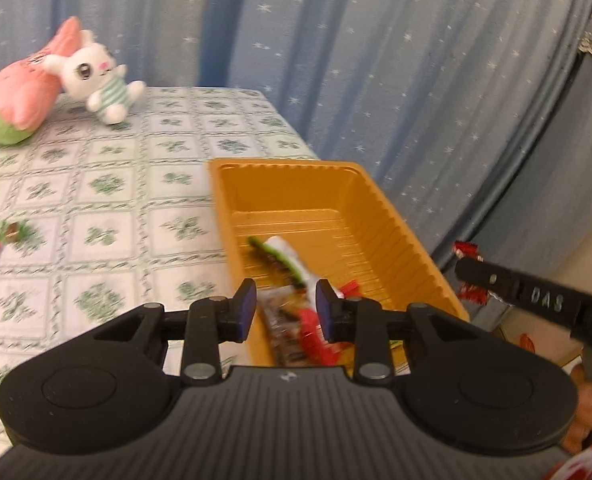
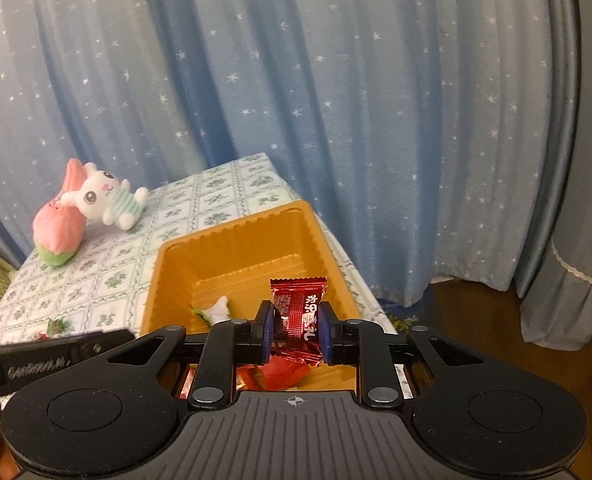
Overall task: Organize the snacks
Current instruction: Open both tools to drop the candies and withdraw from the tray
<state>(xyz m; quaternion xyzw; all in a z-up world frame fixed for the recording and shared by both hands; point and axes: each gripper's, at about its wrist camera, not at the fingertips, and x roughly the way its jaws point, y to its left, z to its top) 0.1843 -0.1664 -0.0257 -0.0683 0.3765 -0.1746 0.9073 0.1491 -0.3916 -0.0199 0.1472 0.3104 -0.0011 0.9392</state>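
An orange plastic tray (image 1: 224,200) sits at the right edge of the table, with a green-and-white snack (image 1: 284,256) lying in it. My left gripper (image 1: 286,306) hangs over the tray's near end, open. A blurred brown-and-red packet (image 1: 288,324) is between its pads, loose, and slants down into the tray. My right gripper (image 2: 296,328) is shut on a red foil candy (image 2: 297,312) above the tray (image 2: 232,232). Under it lie a red packet (image 2: 280,374) and the white-green snack (image 2: 216,308). The right gripper (image 1: 471,272) also shows at the right of the left wrist view.
Two small red-and-green candies (image 1: 0,240) lie on the checked tablecloth (image 1: 96,184) to the left of the tray. A white rabbit plush (image 1: 96,76) and a pink peach plush (image 1: 20,96) rest at the far left corner. A starry blue curtain (image 2: 335,100) hangs behind, and the table drops off right of the tray.
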